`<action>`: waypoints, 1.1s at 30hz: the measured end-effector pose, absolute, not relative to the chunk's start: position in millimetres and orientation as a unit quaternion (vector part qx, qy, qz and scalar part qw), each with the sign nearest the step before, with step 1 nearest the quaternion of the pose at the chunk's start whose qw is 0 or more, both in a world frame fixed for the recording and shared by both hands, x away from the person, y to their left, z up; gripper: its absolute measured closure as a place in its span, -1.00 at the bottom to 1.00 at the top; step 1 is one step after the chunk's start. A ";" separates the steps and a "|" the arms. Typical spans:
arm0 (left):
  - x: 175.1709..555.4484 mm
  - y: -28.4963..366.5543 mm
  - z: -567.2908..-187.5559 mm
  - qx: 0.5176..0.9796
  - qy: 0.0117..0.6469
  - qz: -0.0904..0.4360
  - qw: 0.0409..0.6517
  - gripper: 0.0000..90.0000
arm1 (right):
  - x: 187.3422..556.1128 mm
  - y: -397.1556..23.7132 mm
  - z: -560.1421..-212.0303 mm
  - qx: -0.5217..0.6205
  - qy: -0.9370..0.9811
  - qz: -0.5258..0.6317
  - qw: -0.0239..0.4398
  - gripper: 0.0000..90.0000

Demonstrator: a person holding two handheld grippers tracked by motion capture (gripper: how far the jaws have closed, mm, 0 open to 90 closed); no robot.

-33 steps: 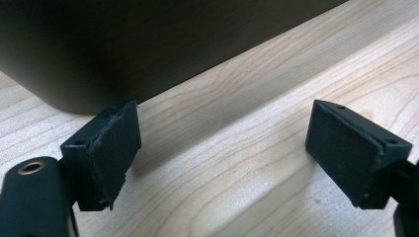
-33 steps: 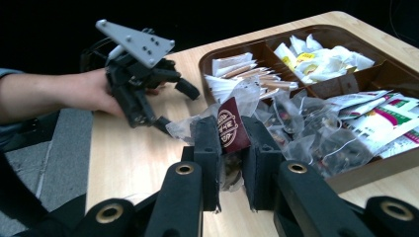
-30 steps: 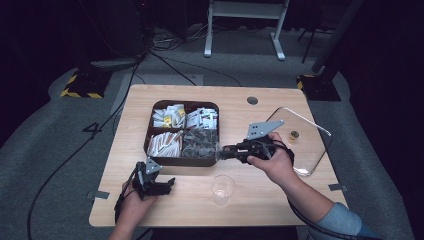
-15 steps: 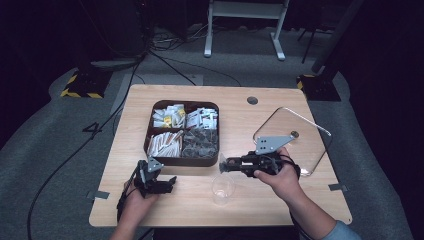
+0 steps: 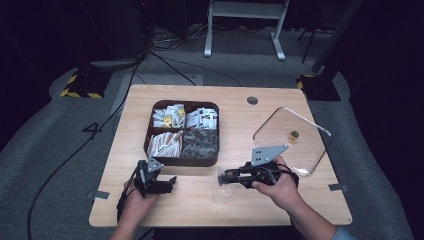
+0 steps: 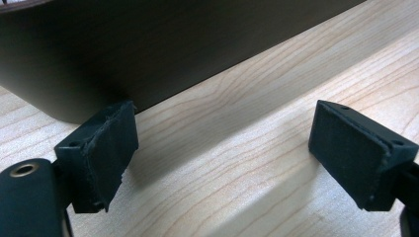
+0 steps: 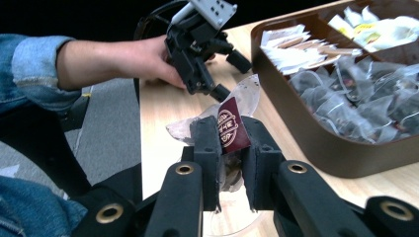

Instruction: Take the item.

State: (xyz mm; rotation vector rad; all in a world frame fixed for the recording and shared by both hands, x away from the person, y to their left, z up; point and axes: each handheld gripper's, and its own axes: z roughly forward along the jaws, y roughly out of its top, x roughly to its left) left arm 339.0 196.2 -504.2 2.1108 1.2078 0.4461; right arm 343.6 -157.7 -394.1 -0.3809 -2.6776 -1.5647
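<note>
My right gripper is shut on a clear tea bag packet with a maroon label. It holds the packet just over a clear plastic cup near the table's front edge. My left gripper rests open on the wood, nothing between its jaws, close to the front wall of the brown tray. The right gripper view has the left gripper beyond the packet, held by a hand in a denim sleeve.
The brown tray has four compartments holding sachets, stick packets and several clear tea bags. A clear lid with a gold knob lies on the table at the right. Bare wood lies along the front edge.
My right gripper has moved from beside the tray toward the table's front edge and lower, bringing the tea bag packet over the cup. The left gripper has stayed put.
</note>
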 end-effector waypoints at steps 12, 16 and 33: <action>339.6 195.9 -504.1 0.807 0.460 0.171 0.327 -0.74 | 342.9 -151.1 -415.5 -0.120 -0.878 -0.463 0.030 0.75; 339.6 195.9 -504.1 0.807 0.460 0.172 0.327 -0.74 | 344.7 -149.1 -422.3 -0.123 -0.884 -0.450 0.036 0.74; 339.6 195.8 -504.1 0.807 0.460 0.171 0.327 -0.74 | 339.9 -143.6 -420.2 -0.117 -0.884 -0.452 0.027 0.34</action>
